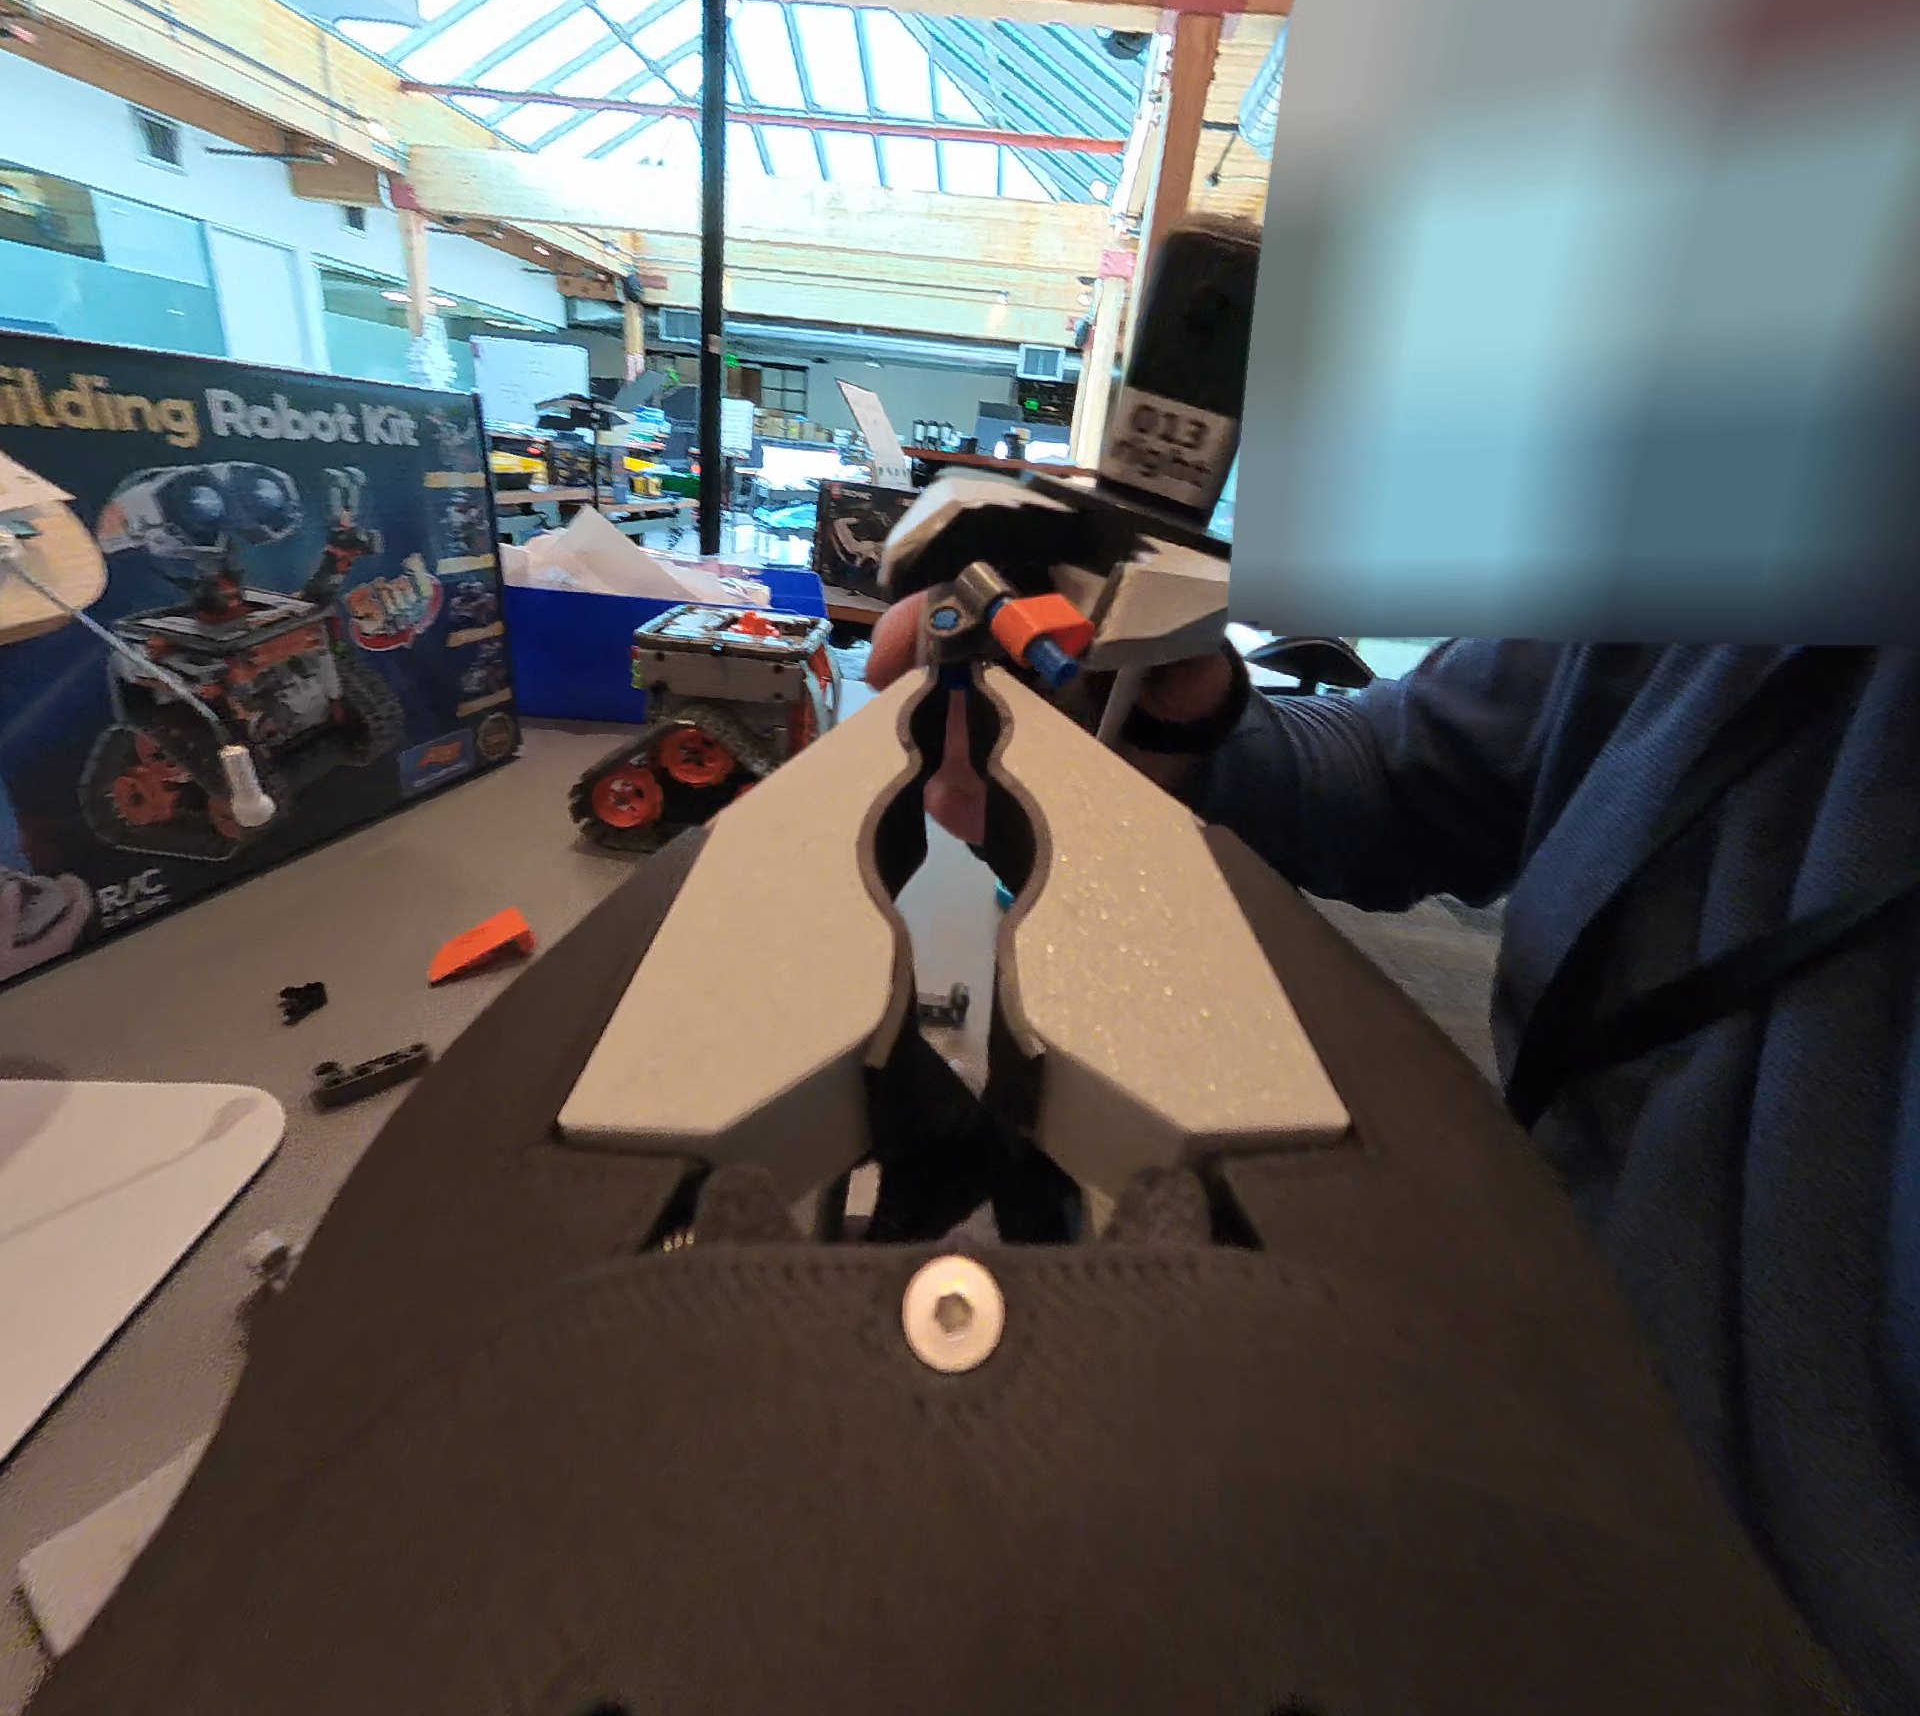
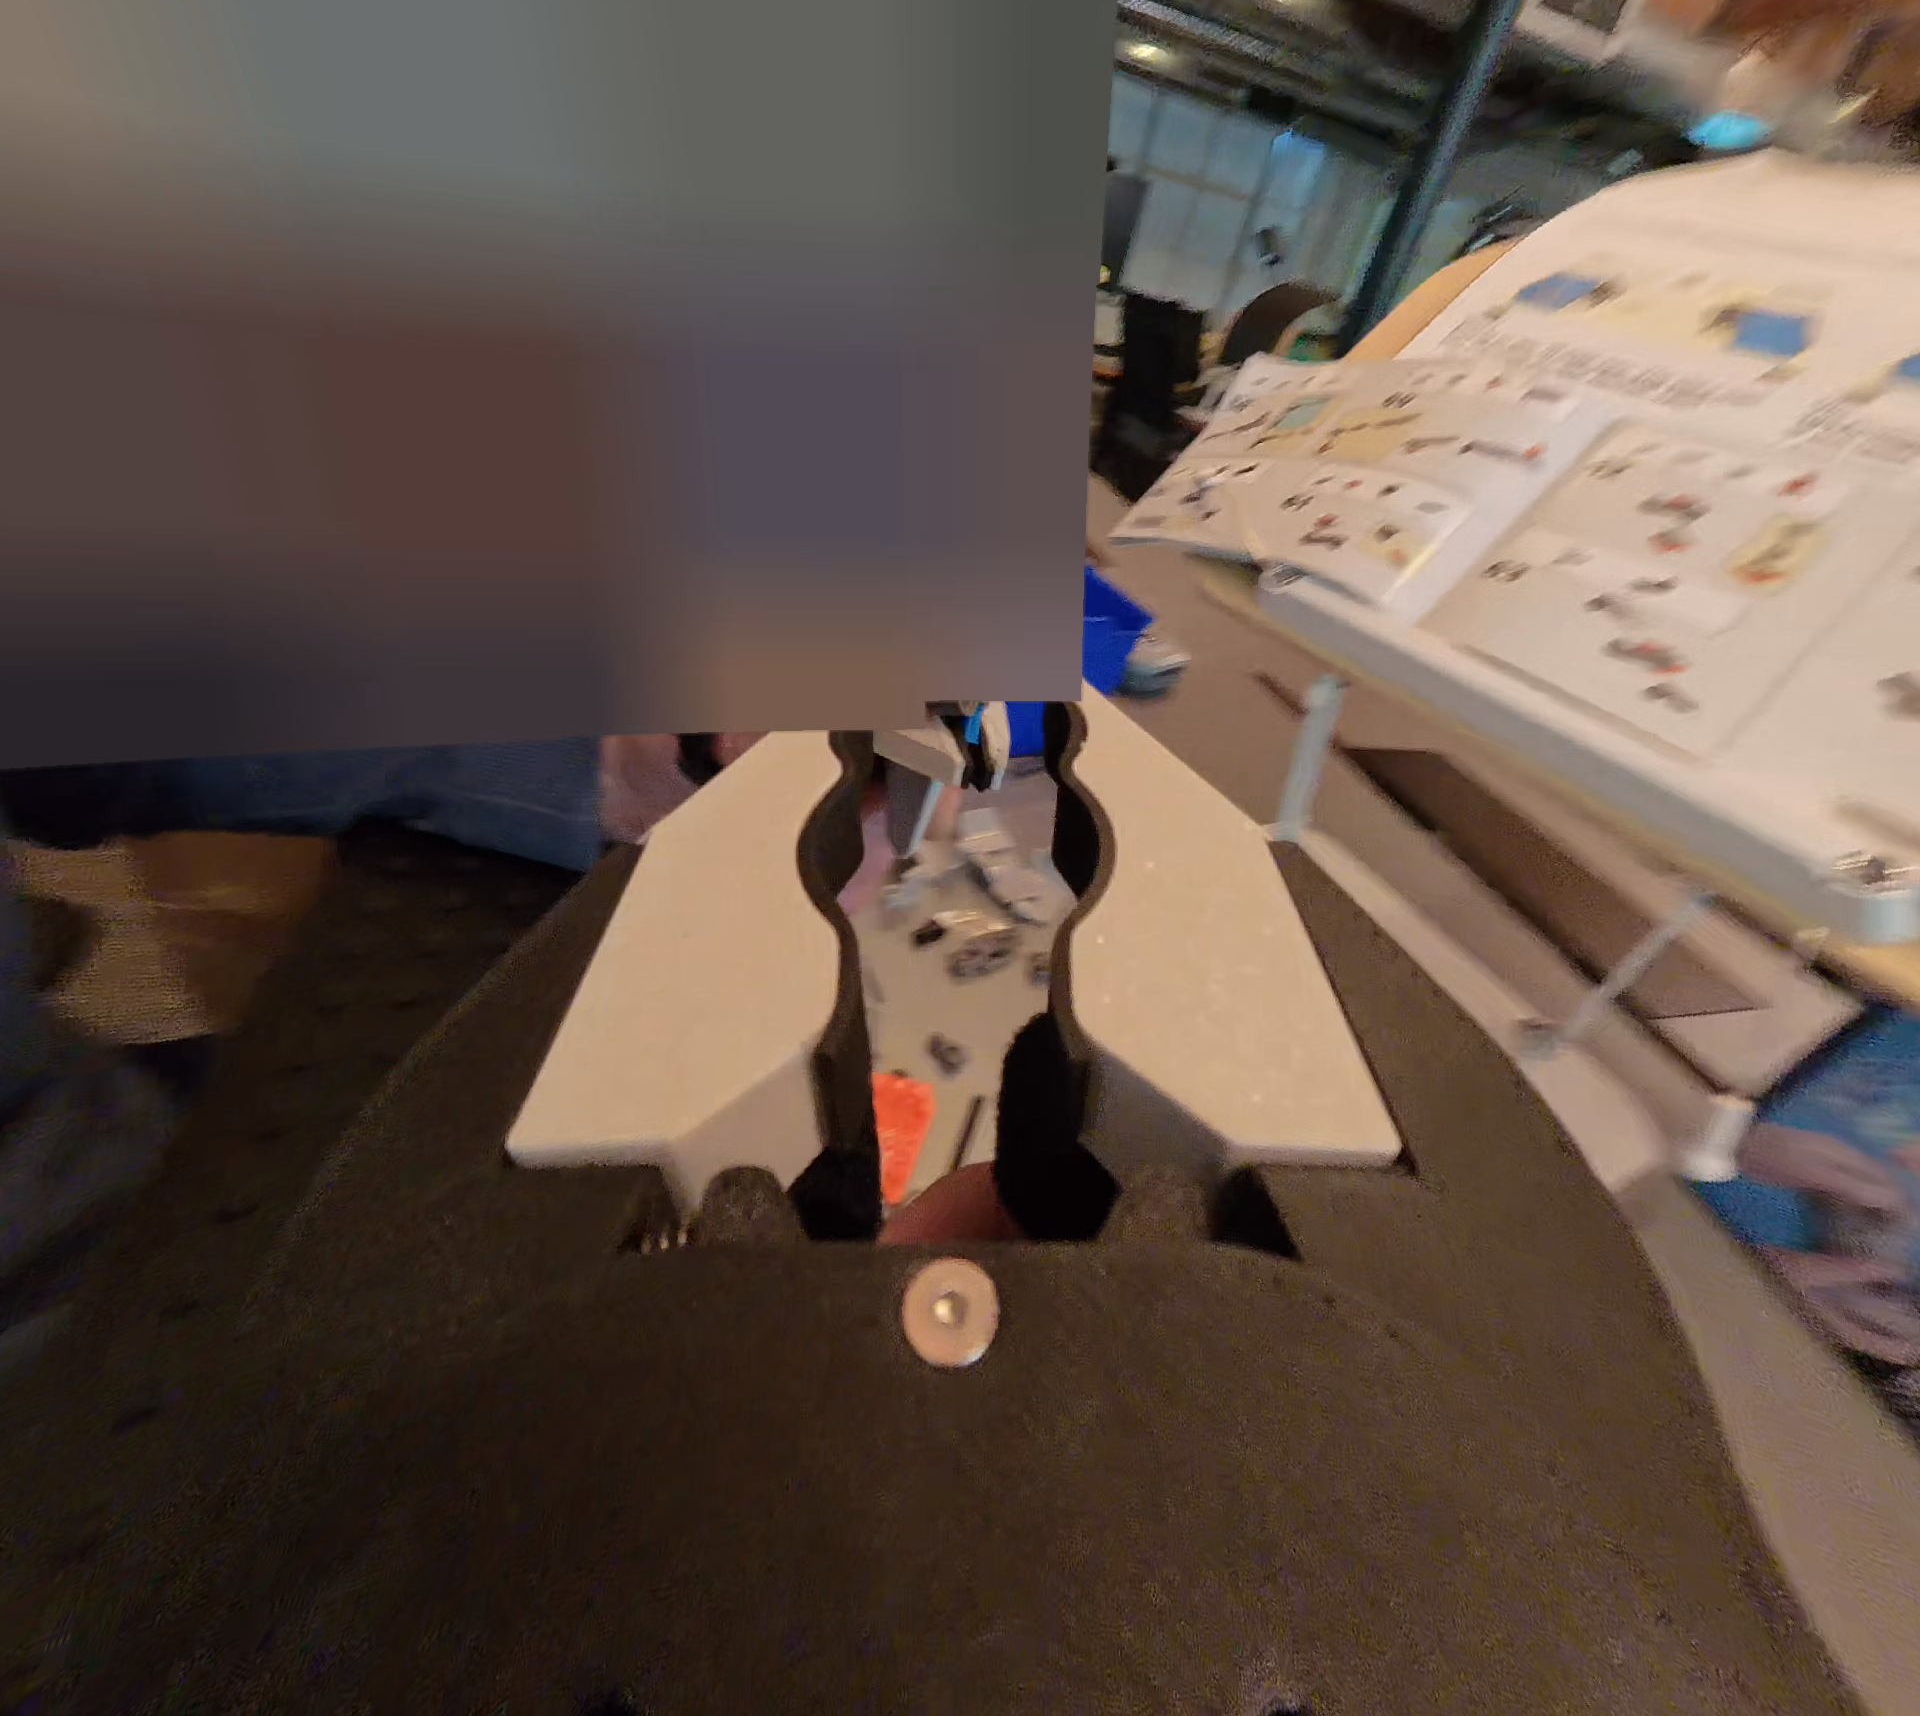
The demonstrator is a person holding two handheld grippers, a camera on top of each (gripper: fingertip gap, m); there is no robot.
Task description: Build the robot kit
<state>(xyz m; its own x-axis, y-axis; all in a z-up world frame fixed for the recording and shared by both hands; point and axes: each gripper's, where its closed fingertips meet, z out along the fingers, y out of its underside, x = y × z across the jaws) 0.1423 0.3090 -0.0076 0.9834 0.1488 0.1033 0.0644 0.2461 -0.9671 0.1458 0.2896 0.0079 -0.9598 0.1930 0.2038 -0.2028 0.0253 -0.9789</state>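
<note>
Brick assembly (image 1: 1039,622): one grey connector, one orange piece and one blue pin, up in the air over the bench's (image 1: 623,887) near edge. Your right gripper (image 1: 1003,596) looks clamped on it, fingers part-way apart; the tips are hidden in its own view. Your left gripper (image 1: 951,679) has its tips almost together, pinched on the blue stub under the connector.

The right gripper's black handle carries one white label.

On the bench:
- one orange wedge (image 1: 483,944)
- three small dark parts (image 1: 369,1072), mid-bench
- one tracked robot model (image 1: 727,710) and one blue bin (image 1: 582,648), toward the far edge
- one dark kit box (image 1: 249,627) with printed writing and a robot picture, at the left edge
- one white pad (image 1: 104,1178), near-left corner

One open instruction booklet (image 2: 1558,523) sits on a tilted stand.
</note>
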